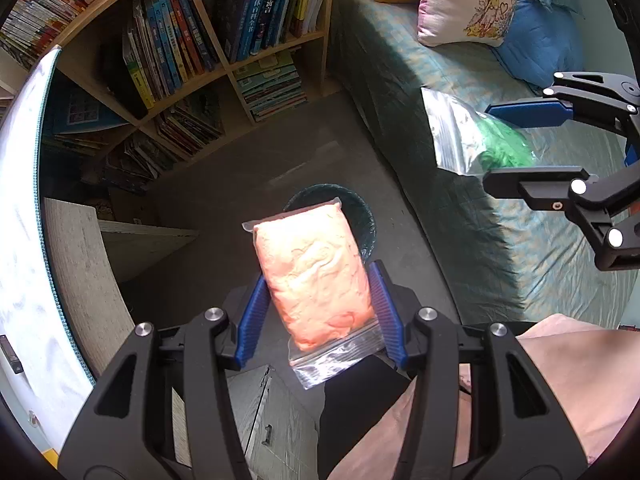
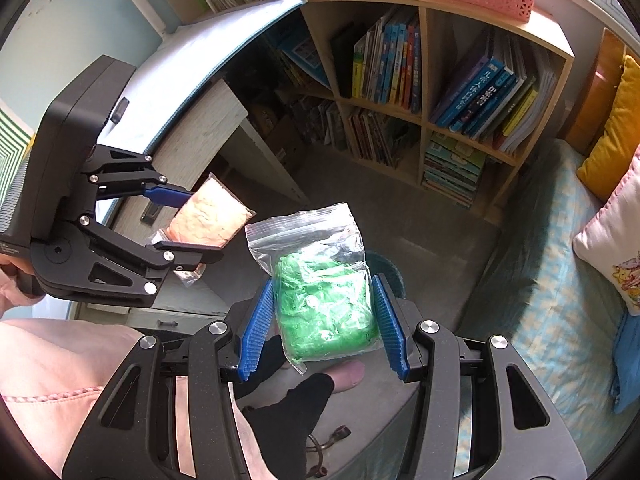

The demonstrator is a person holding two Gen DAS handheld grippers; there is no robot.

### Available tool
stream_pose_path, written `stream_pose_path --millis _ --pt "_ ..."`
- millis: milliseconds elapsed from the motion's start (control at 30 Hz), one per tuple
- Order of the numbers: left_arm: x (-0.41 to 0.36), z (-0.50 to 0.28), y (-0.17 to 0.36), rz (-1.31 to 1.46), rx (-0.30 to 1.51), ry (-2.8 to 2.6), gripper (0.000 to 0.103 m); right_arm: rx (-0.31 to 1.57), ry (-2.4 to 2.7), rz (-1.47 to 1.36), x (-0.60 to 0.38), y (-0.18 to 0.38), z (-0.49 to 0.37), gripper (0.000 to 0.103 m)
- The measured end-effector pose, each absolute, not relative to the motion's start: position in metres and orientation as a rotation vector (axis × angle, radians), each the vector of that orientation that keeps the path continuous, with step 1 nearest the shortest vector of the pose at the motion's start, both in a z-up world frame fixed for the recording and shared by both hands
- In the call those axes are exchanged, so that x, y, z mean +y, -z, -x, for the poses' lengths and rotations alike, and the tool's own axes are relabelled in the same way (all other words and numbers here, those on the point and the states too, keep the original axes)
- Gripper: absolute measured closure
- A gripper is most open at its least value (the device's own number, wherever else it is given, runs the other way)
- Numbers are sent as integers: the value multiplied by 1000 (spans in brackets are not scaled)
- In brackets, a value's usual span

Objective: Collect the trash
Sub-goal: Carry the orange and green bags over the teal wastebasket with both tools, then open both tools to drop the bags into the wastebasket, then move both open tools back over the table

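Observation:
My left gripper (image 1: 318,312) points straight down and is shut on a clear zip bag of orange stuff (image 1: 316,276). Directly below it on the floor stands a round dark bin (image 1: 366,216), mostly hidden by the bag. In the right wrist view, my right gripper (image 2: 324,322) is shut on a clear zip bag of green shreds (image 2: 326,300), and part of the bin's rim (image 2: 390,268) shows behind that bag. The right gripper (image 1: 494,142) with the green bag (image 1: 476,140) also appears at the right of the left wrist view. The left gripper (image 2: 192,224) with the orange bag (image 2: 210,216) appears to the left of the green bag.
A wooden bookshelf (image 1: 224,68) full of books stands beyond the bin. A bed with a checked cover (image 1: 460,184) and pillows (image 1: 468,0) runs along the right. A desk with drawers (image 1: 80,264) is on the left. The person's legs and a foot (image 2: 344,374) are below.

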State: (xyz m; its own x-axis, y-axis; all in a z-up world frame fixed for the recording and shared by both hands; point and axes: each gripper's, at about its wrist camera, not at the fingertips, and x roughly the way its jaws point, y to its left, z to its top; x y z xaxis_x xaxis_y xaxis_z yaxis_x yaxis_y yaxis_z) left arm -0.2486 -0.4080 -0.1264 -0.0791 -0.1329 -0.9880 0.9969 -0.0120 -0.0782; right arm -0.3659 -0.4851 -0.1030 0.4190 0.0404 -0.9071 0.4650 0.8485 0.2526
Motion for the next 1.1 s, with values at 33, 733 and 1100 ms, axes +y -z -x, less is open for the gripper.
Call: stream_pose_path --millis 33,733,1100 --pt "-408 249 127 -1078 1164 1335 56 1119 281 -516 -484 103 366 53" --pt "-408 253 126 -1104 1130 1349 18 1090 315 -543 -499 94 364 33" --pt "-398 244 122 -1083 1130 1343 18 1089 314 -534 -494 93 359 32"
